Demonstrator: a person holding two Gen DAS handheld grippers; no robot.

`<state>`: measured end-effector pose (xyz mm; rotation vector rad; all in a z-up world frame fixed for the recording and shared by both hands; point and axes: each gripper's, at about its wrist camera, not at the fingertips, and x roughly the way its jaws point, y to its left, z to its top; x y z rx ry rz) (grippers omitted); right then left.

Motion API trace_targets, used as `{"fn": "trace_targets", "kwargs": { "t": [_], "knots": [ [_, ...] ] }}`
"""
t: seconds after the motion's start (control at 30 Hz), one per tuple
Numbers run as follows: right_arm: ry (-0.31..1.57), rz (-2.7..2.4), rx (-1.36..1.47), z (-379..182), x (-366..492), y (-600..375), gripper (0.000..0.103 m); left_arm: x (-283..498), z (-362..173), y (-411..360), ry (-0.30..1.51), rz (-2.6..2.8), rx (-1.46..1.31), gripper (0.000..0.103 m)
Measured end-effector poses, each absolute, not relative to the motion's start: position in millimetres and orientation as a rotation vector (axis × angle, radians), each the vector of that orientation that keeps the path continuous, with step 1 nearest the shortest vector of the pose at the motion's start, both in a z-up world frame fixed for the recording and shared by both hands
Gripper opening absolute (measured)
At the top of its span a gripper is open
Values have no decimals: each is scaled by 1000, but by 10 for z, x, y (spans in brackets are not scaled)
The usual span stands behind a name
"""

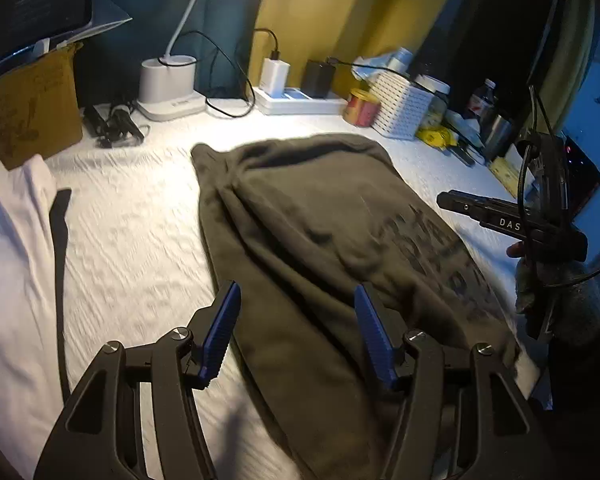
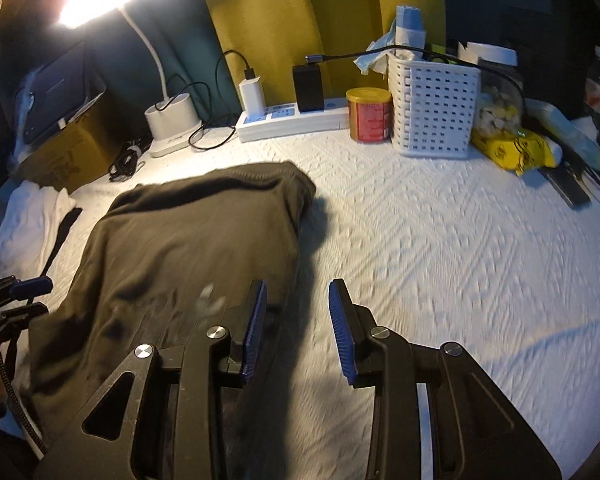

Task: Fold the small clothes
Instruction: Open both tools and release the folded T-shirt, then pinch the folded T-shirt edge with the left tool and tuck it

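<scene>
Olive garment (image 1: 320, 240) lay on the white worktop (image 2: 440, 248), long axis running away toward the lamp base (image 1: 168, 80). Left claw (image 1: 296, 332) and right claw (image 2: 298, 332) gaped, empty. Only the left view showed its dark print.

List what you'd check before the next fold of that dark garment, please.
1. Left gripper fingers apart, nothing between: ok.
2. Right gripper fingers apart, nothing between: ok.
3. Olive-brown garment lying flat: not ok, creased along one side.
4. Bare white bedcover beside it for folding: ok.
5. White garment apart from it: ok.
6. Its near edge fully visible: cannot tell.
</scene>
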<state>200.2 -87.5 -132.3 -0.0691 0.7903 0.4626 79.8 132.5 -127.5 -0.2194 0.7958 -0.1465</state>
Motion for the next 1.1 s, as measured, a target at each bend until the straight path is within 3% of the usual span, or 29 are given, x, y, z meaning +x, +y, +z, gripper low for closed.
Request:
{"fn": "trace_targets", "kwargs": {
  "t": [0.27, 0.37, 0.6, 0.63, 0.67, 0.7, 0.73, 1.1],
  "knots": [
    [789, 482, -66, -1371, 1576, -947, 35, 470, -1333, 1096, 793, -247, -233, 59],
    [792, 486, -67, -1406, 1428, -996, 48, 400, -1415, 966, 809, -302, -222, 59],
    [806, 477, -46, -1512, 1193, -1130, 50, 429, -1579, 797, 828, -321, -200, 58],
    [809, 476, -43, -1524, 1167, -1142, 50, 422, -1569, 764, 819, -335, -188, 56],
    [812, 473, -39, -1540, 1139, -1158, 50, 413, -1559, 733, 811, -344, -176, 45],
    [817, 468, -34, -1558, 1116, -1172, 50, 405, -1546, 685, 812, -350, -155, 14],
    [823, 462, -28, -1576, 1096, -1185, 50, 393, -1540, 663, 816, -350, -136, 3],
    [847, 475, -28, -1629, 840, -1224, 50, -106, -1240, 865, 756, -286, -131, 2]
  ]
}}
